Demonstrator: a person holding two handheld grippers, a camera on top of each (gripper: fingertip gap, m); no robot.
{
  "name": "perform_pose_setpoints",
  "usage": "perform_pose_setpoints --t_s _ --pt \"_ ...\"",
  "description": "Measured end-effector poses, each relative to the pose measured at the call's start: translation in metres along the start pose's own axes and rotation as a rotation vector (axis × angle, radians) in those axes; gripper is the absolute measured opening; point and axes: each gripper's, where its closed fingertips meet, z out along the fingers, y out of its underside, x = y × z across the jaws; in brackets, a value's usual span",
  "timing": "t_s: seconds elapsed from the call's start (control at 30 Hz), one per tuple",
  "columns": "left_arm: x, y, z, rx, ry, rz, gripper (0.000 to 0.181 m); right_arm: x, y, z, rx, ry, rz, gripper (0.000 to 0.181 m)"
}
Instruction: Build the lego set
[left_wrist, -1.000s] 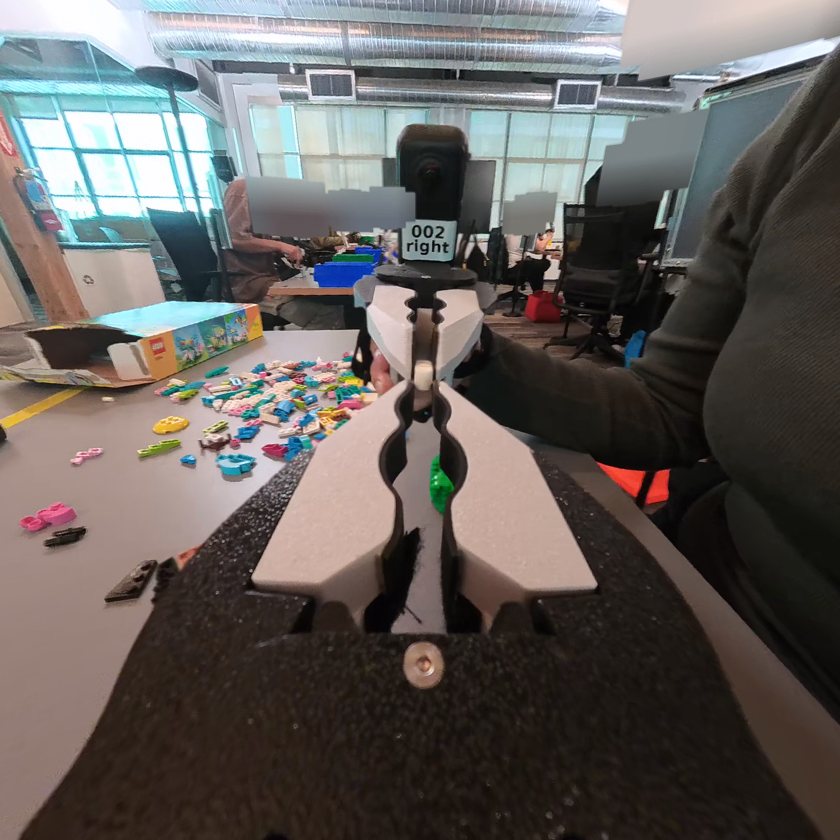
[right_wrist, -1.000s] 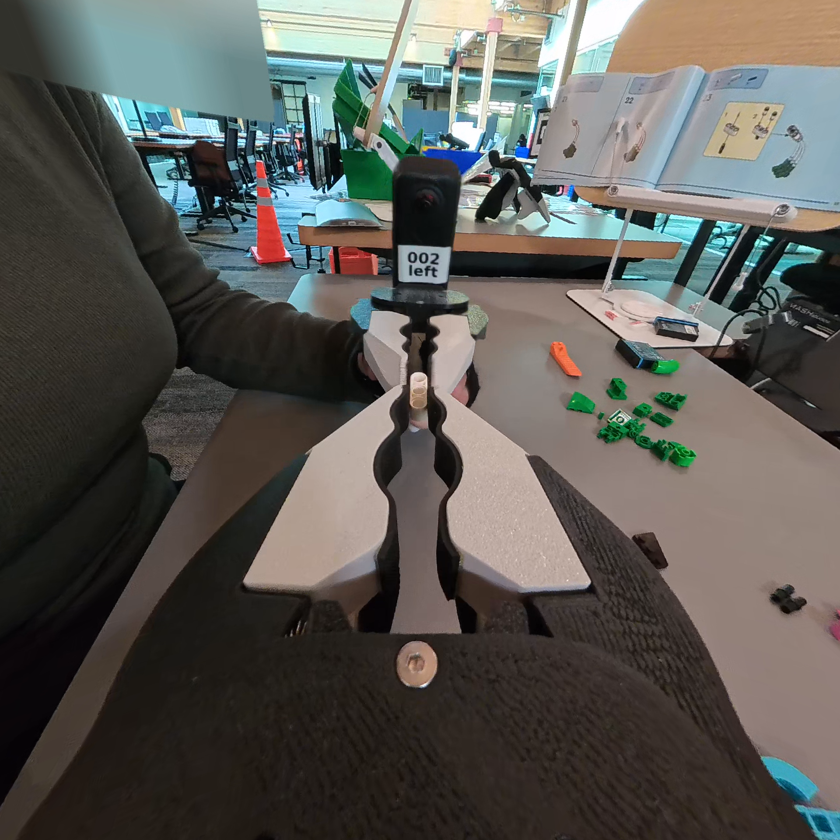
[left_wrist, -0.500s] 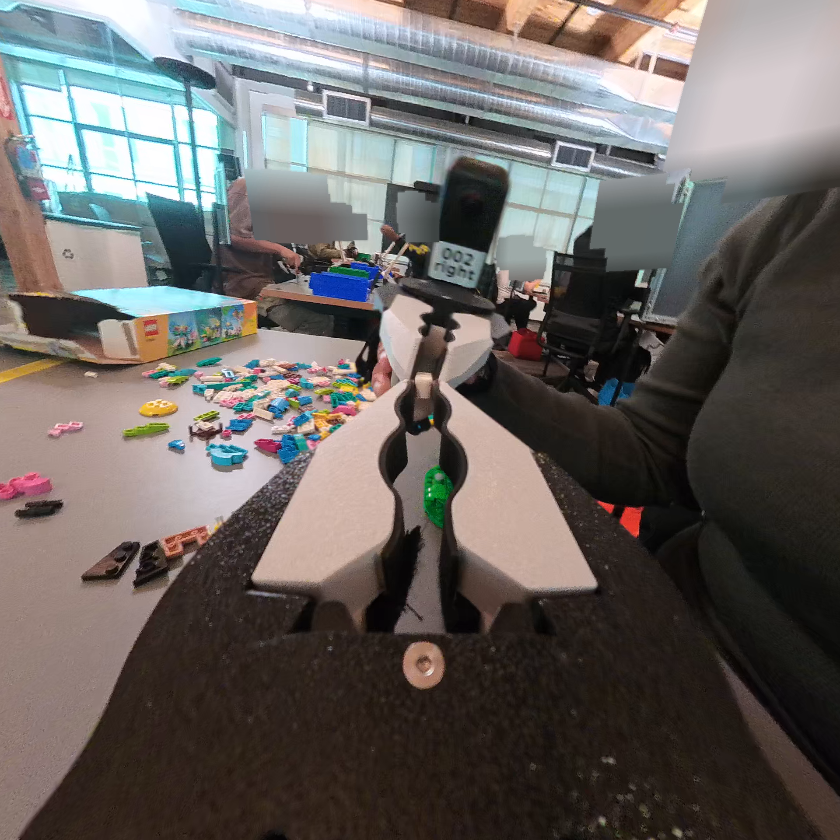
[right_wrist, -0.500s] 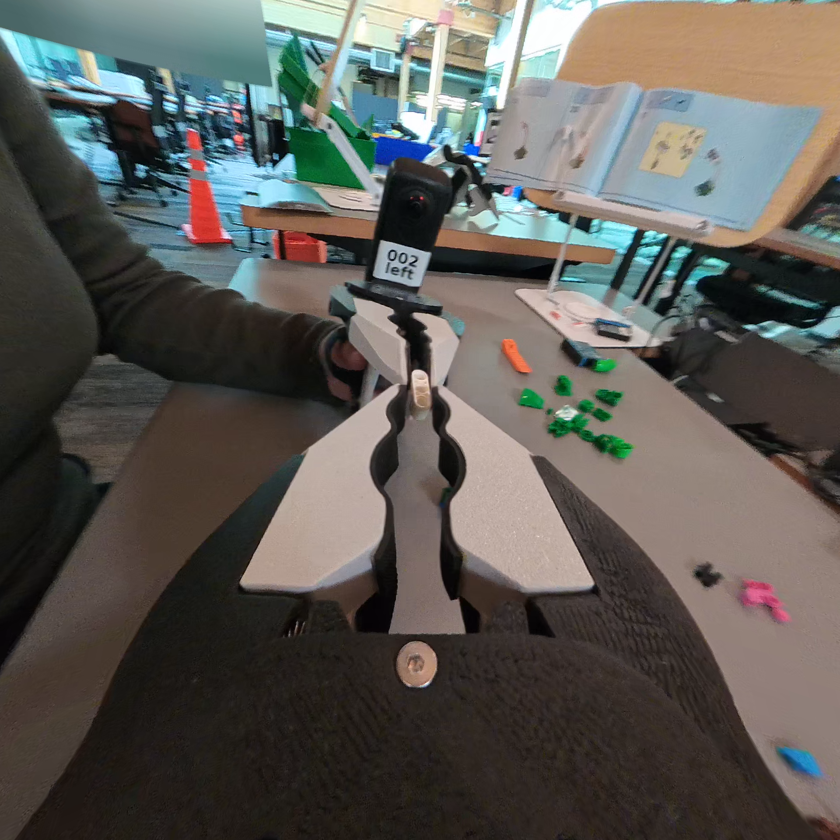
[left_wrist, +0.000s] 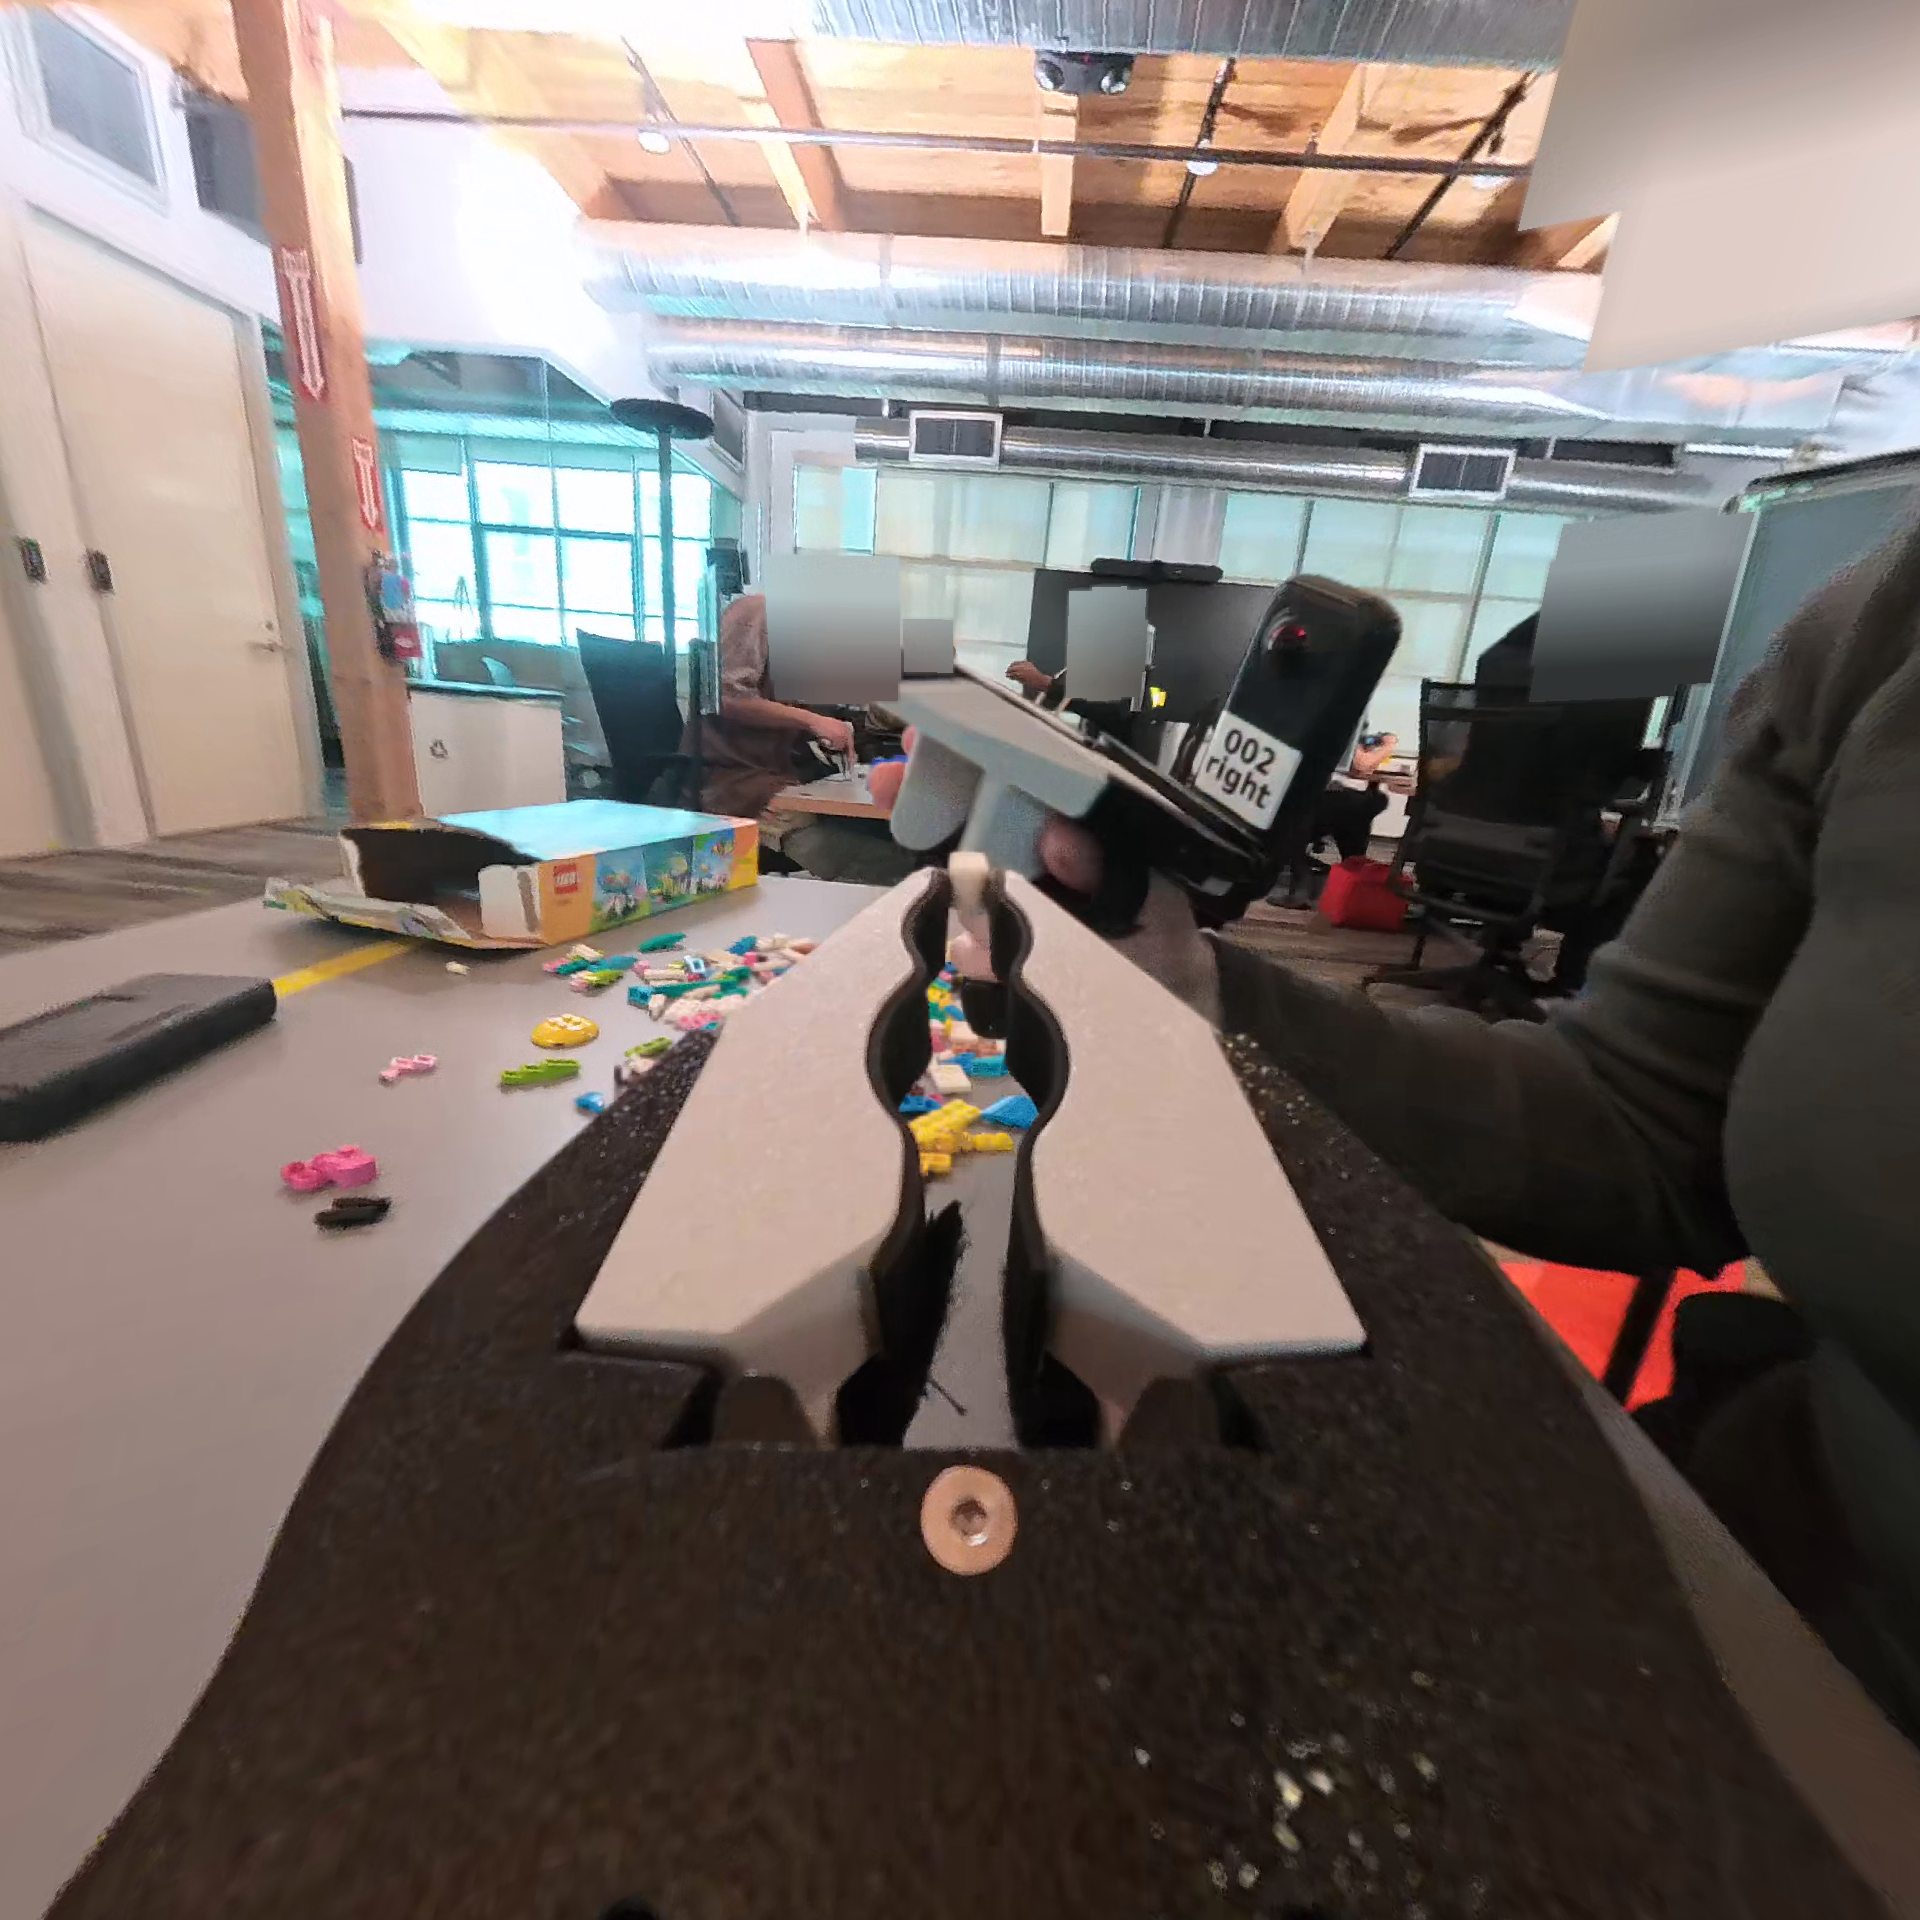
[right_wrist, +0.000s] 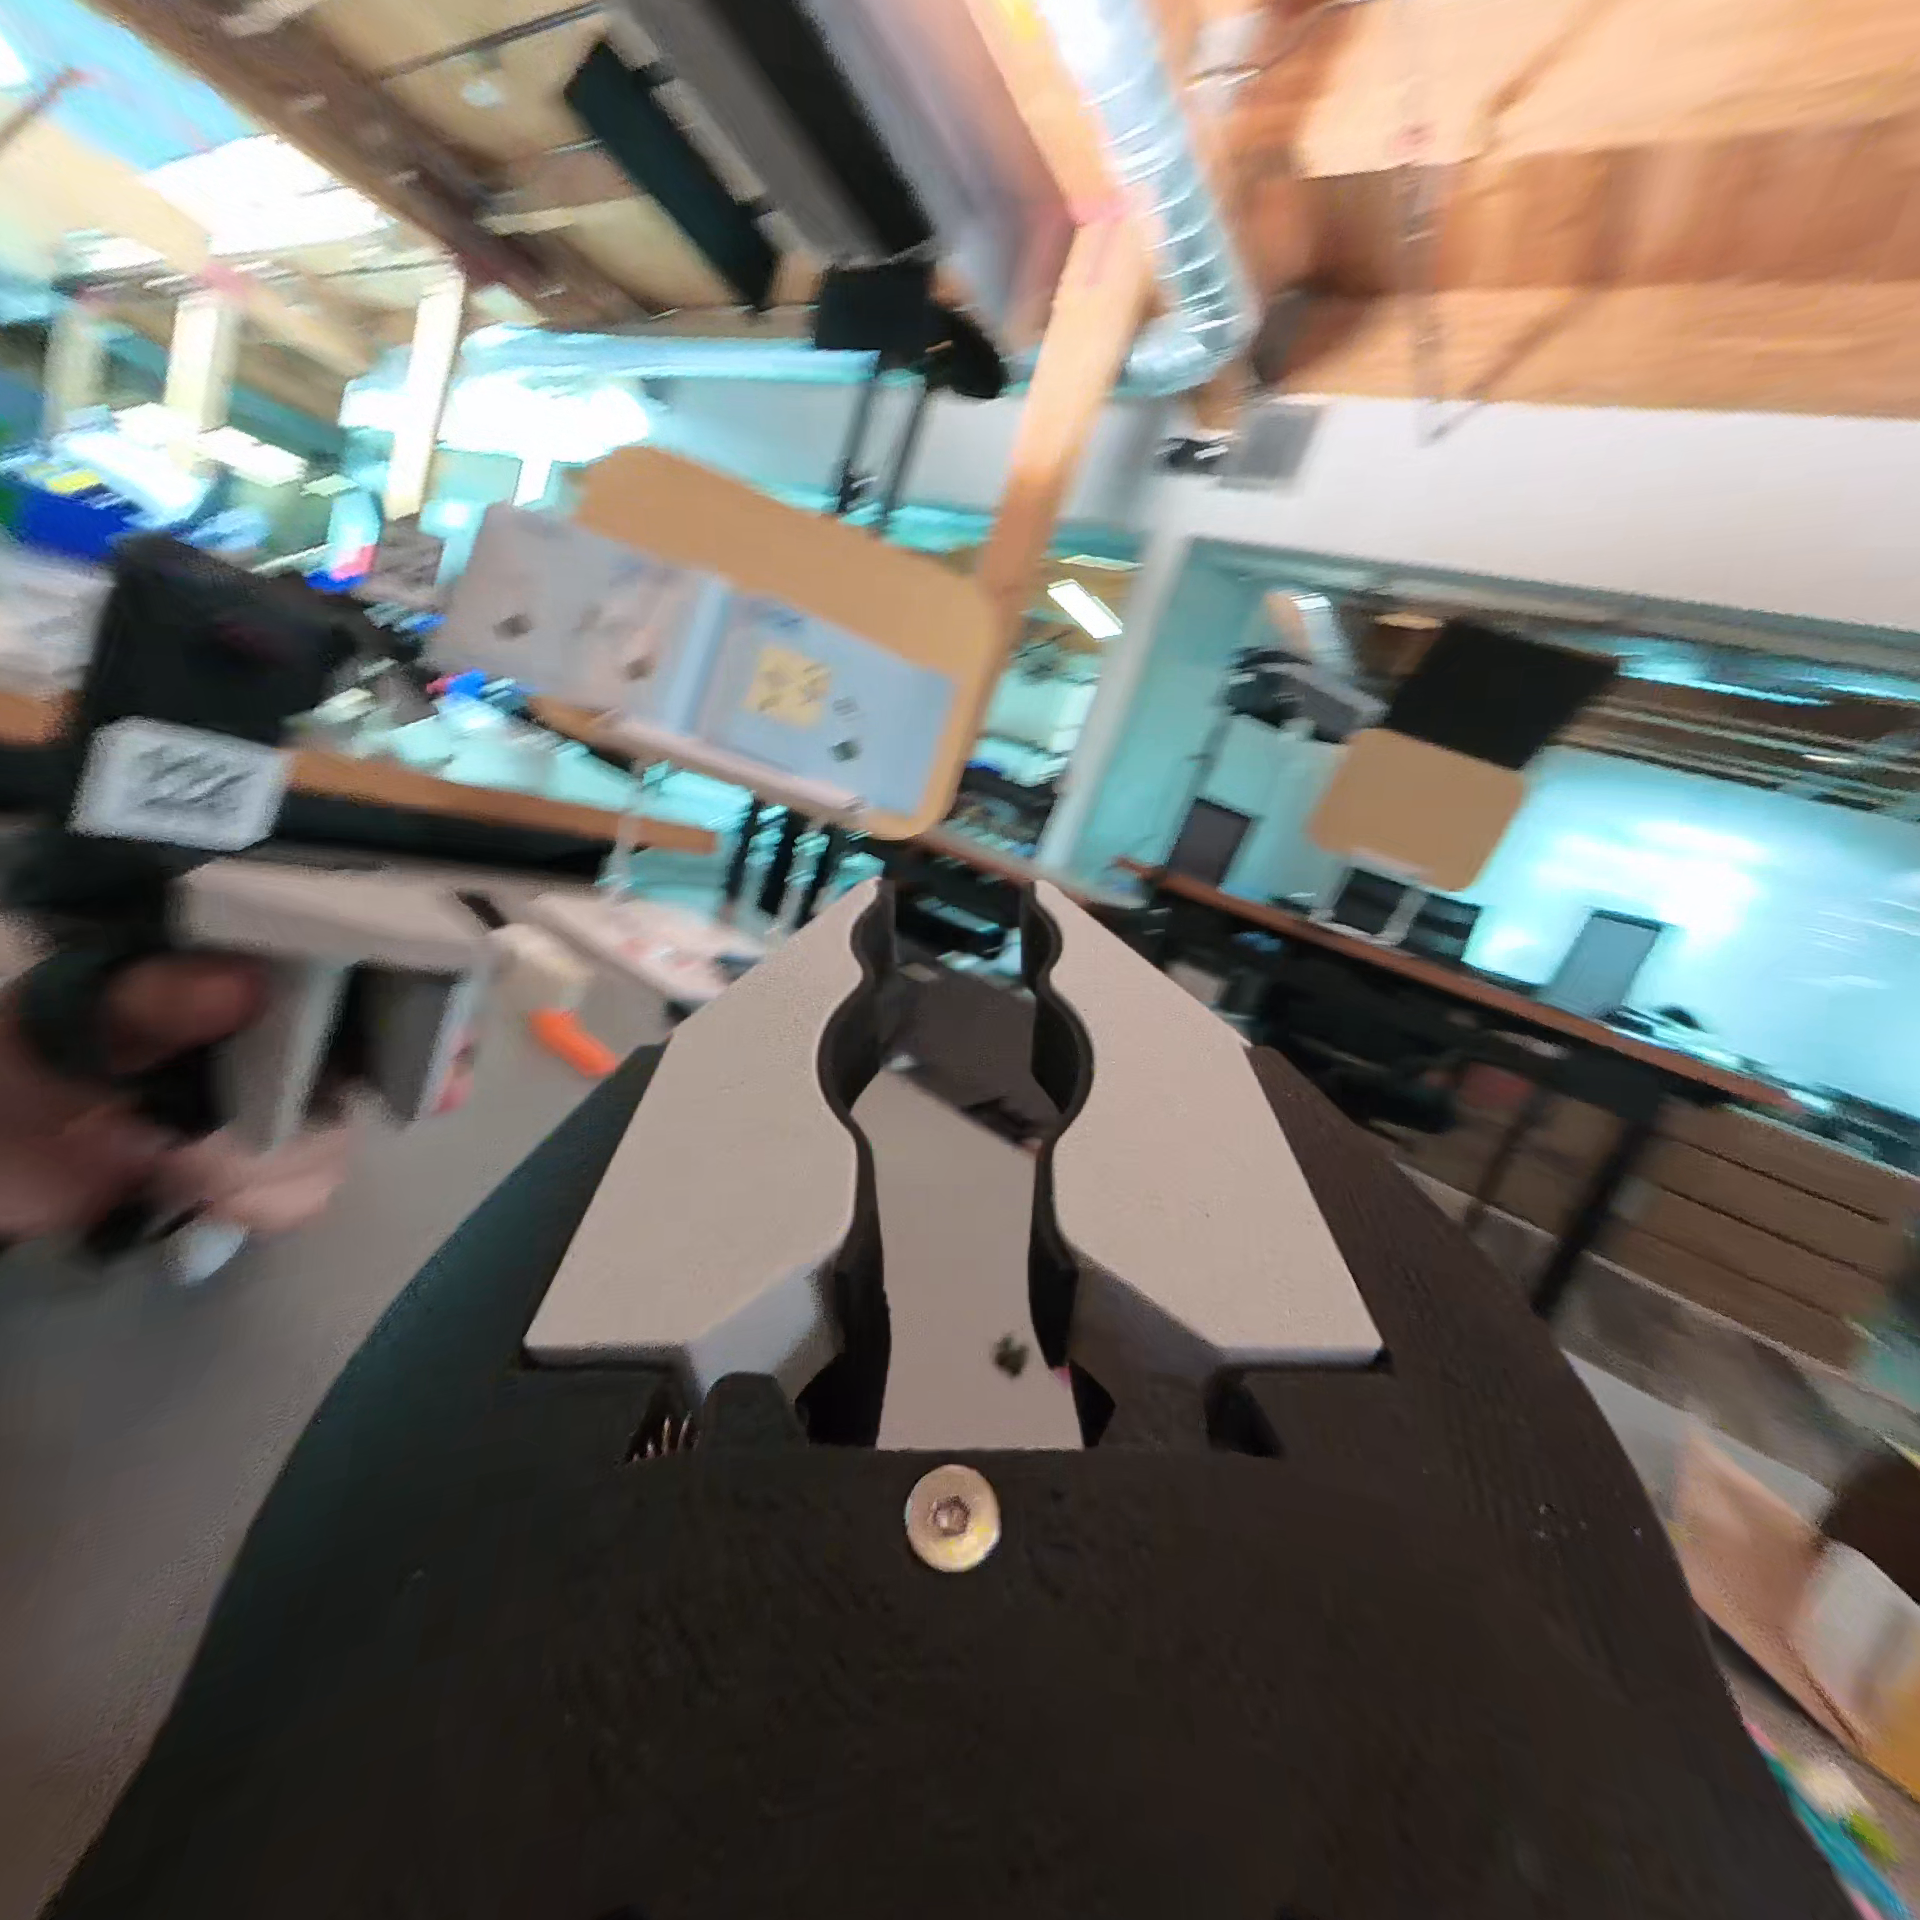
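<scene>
A second ago both tongs were nose to nose, each pinching the same small cream peg between us; now they have come apart. My left tongs (left_wrist: 971, 899) keep the cream peg (left_wrist: 974, 891) pinched at their very tips, pressed together on it, held up above the surface (left_wrist: 208, 1299). My right tongs (right_wrist: 956, 899) have let go and swung up and away: in their own view the tips stand spread with nothing between them, and the picture is smeared with motion, pointed toward the instruction booklet (right_wrist: 717, 675) on its stand far off. In the left view the right tongs now sit tilted on their side just beyond the peg, near it but, as far as I can judge, no longer touching. I read this as the end of a handover or a press-fit: the peg is now the left side's alone. The green piece that showed between the left tongs earlier is gone from sight, so I cannot say where it went. The loose pile of coloured bricks (left_wrist: 727, 966) lies on the far left of the surface beside the torn box (left_wrist: 582, 878), so most of the build seems ahead, and the free right tongs look ready to fetch the next brick.
</scene>
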Motion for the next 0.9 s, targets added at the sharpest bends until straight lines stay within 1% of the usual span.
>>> perform_pose_setpoints --t_s 0.07,0.1,0.13,0.17,0.27,0.33,0.4,0.5,0.63,0.77,0.9 --pt "0.012 -0.002 0.005 0.011 0.03 0.046 0.005 0.038 -0.01 -0.012 0.057 0.272 0.036 0.026" --pt "0.016 0.0 0.008 0.008 0.028 0.067 0.005 0.055 -0.012 -0.022 0.076 0.395 0.058 0.024" --pt "0.019 0.003 0.011 0.001 0.022 0.089 0.005 0.063 -0.014 -0.029 0.096 0.458 0.08 0.023" --pt "0.021 0.006 0.014 -0.004 0.012 0.114 0.004 0.066 -0.016 -0.032 0.118 0.474 0.104 0.023" --pt "0.019 0.016 0.021 -0.015 -0.074 0.197 0.004 0.068 -0.016 -0.036 0.145 0.494 0.142 0.025" --pt "0.021 0.022 0.024 -0.053 -0.109 0.282 0.004 0.065 -0.013 -0.034 0.137 0.49 0.136 0.024" --pt "0.021 0.021 0.023 -0.06 -0.143 0.349 0.004 0.06 -0.01 -0.03 0.128 0.467 0.142 0.025" --pt "0.013 0.018 0.018 -0.055 -0.214 0.397 0.005 0.055 -0.004 -0.025 0.11 0.44 0.151 0.024" --pt "0.003 0.008 0.008 -0.006 -0.29 0.426 0.005 0.052 0.009 -0.021 0.072 0.427 0.147 0.022" --pt "-0.018 0.003 -0.004 -0.005 -0.382 0.449 0.005 0.049 0.025 -0.015 0.013 0.406 0.138 0.021" --pt "-0.026 0.005 -0.007 -0.01 -0.404 0.415 0.005 0.045 0.029 -0.012 -0.002 0.383 0.129 0.02"
